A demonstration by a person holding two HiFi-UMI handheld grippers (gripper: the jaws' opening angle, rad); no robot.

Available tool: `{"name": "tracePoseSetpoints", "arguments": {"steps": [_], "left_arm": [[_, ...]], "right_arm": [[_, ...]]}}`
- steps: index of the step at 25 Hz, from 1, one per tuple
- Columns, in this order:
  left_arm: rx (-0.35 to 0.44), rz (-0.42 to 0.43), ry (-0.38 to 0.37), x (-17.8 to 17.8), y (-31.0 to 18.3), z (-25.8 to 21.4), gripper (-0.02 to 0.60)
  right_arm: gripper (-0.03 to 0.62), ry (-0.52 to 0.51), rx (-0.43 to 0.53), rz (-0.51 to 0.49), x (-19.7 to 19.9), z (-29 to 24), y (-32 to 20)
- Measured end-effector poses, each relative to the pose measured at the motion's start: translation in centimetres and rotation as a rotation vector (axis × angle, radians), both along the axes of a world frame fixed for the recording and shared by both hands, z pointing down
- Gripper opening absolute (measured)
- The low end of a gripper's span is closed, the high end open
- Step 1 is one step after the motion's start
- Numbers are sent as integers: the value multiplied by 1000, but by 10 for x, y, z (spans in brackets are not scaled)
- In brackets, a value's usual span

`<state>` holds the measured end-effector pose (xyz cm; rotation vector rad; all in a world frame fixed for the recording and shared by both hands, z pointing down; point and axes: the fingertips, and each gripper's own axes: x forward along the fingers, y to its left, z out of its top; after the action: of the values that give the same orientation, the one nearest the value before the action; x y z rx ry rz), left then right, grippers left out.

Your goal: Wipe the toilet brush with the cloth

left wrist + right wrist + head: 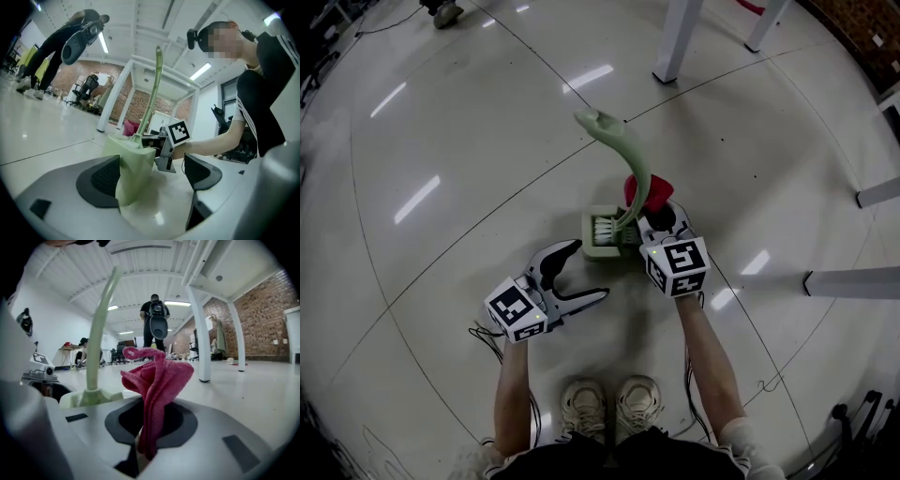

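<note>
Cloth [159,376] pinched in my right gripper [664,217], 3 o'clock of toilet brush [625,150]; left gripper [581,272] jaws spread wide, 7 o'clock of its holder [598,247].

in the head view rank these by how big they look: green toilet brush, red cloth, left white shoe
1. pale green plastic toilet brush, clearly the largest
2. left white shoe
3. red fabric cloth, the smallest showing, but the right gripper hides part of it, so its place below the shoe is unsure
</note>
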<state>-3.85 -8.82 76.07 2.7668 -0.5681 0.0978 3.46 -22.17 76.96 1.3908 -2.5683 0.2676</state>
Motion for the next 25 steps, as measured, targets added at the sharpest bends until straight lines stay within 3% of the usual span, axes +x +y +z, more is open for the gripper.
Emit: {"name": "tracePoseSetpoints", "arguments": {"steps": [3, 5, 10, 14, 18, 25], "left_arm": [[48, -41, 45, -4, -6, -19, 411], [84, -57, 71, -6, -11, -33, 411], [116, -26, 46, 11, -17, -38, 411], [113, 7, 51, 24, -11, -35, 411], [114, 10, 51, 25, -10, -35, 411], [116, 3, 60, 25, -9, -35, 411]], "right_arm": [[31, -29, -34, 128, 37, 6, 2], [31, -57, -72, 161, 49, 15, 10], [31, -374, -211, 194, 46, 25, 26], [31, -490, -278, 203, 41, 26, 43], [31, -545, -315, 225, 38, 28, 65], [31, -514, -323, 219, 35, 27, 97]]}}
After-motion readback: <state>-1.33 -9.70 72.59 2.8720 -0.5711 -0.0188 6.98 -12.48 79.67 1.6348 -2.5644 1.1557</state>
